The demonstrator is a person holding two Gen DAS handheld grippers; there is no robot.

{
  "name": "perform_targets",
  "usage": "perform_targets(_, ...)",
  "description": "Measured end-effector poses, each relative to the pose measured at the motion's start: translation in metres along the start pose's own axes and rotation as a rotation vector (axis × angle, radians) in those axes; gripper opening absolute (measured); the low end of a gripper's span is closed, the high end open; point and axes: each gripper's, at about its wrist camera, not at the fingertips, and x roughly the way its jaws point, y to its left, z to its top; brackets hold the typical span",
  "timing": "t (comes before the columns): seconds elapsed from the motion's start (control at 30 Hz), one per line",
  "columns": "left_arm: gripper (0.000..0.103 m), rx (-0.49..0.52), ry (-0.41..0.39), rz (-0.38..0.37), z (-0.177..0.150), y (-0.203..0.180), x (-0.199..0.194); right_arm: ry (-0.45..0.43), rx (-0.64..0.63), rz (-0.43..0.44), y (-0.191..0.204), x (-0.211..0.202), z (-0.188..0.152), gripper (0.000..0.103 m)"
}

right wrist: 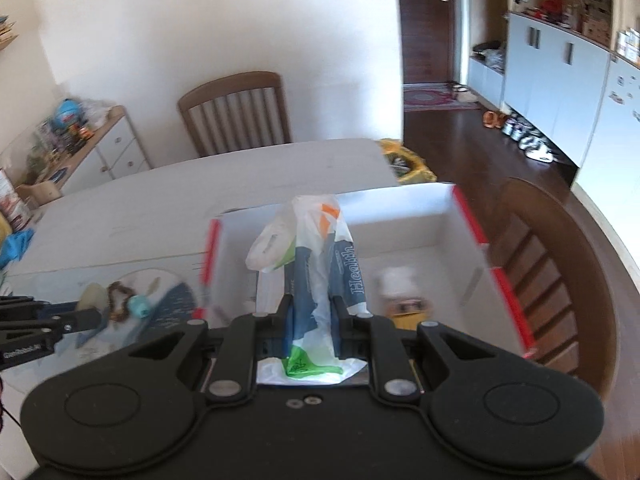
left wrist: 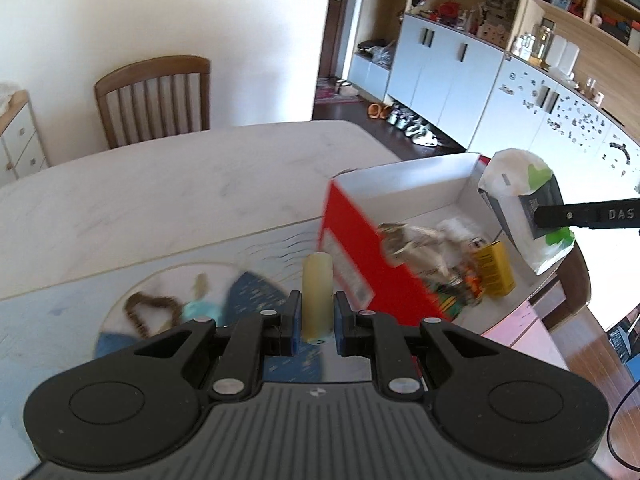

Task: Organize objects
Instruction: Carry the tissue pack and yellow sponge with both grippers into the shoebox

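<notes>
My left gripper [left wrist: 317,312] is shut on a pale yellow cylinder [left wrist: 317,296], held above a printed placemat [left wrist: 256,252]. My right gripper [right wrist: 313,320] is shut on a white plastic bag with green, orange and blue print [right wrist: 316,264], held above the open red-and-white box [right wrist: 472,224]. The bag [left wrist: 524,216] and right gripper also show in the left wrist view, over the box [left wrist: 360,264]. The box holds a yellow carton [left wrist: 494,274], a white item [right wrist: 396,280] and several wrappers. A brown bead loop [left wrist: 148,308] and a teal object [right wrist: 139,306] lie on the placemat.
The pale table top [left wrist: 172,188] stretches behind the placemat. A wooden chair [left wrist: 154,96] stands at the far side, another chair [right wrist: 540,264] at the right by the box. Cabinets [left wrist: 448,68] line the right wall. A low dresser [right wrist: 92,148] stands at left.
</notes>
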Motion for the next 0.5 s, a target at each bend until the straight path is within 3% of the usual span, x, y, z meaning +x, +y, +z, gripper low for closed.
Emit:
perform_targets(0.2, 0.016, 0.034, -0.004, -0.031, 0.023, -0.045, 0.019, 0.001, 0.034, -0.052, -0.049, 0.002, -0.001, 0.016)
perform_targets(0.5, 0.016, 0.071, 0.031, -0.050, 0.056, -0.100, 0.063, 0.024, 0.029, -0.054, -0.083, 0.012, -0.007, 0.016)
